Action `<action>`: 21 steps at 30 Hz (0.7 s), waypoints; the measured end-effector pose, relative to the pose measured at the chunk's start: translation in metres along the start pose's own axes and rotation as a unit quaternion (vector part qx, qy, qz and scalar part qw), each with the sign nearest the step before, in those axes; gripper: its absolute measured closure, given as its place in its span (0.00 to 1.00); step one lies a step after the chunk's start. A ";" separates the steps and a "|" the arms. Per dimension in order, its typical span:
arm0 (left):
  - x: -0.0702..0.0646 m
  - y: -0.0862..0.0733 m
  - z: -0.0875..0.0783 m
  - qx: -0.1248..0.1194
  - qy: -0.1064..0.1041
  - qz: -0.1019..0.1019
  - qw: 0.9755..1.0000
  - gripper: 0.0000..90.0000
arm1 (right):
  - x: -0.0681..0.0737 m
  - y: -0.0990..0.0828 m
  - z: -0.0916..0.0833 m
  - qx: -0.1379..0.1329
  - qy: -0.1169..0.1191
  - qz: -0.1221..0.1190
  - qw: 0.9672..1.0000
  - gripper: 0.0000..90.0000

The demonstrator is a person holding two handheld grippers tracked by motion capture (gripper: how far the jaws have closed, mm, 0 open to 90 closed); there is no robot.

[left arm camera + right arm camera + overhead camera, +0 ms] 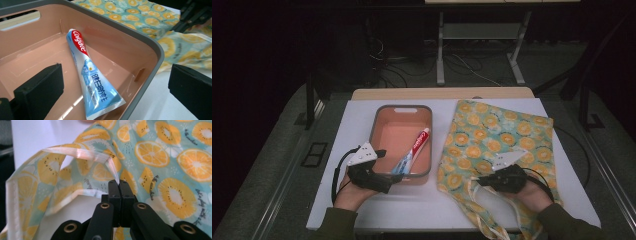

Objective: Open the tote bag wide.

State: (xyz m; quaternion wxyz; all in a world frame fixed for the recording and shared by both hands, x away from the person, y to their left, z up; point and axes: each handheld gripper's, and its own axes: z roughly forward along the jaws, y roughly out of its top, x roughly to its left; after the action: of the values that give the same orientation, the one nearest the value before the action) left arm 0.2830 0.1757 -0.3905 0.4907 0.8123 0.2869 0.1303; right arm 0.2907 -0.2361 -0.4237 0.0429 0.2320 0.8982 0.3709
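Observation:
A pink bin with a grey rim (374,125) stands mid-table, and a Colgate toothpaste tube (414,147) lies slanted inside it against the right wall. My left gripper (393,176) hangs open at the bin's near edge. In the left gripper view the tube (87,72) lies between the jaws, one jaw inside the bin (150,42) and the other outside over the table. A fruit-print cloth bag (497,135) lies flat to the right. My right gripper (484,181) is shut on the bag's hem (110,162) near its opening, lifting that edge a little.
A white board (352,130) covers the tabletop. The bag's pale straps (484,220) trail toward the near edge. Beyond the table, a desk frame (440,55) and cables lie on the grey floor. The right gripper (192,15) appears far off in the left gripper view.

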 end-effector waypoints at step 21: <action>0.000 0.000 0.000 0.000 -0.001 0.001 1.000 0.00 | 0.012 0.020 0.004 -0.035 0.020 0.014 0.999 0.52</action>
State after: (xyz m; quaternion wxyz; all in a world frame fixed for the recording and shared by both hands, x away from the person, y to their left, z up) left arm 0.2830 0.1755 -0.3905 0.4907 0.8129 0.2856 0.1299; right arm 0.2891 -0.2158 -0.4116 0.0282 0.2355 0.8820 0.4071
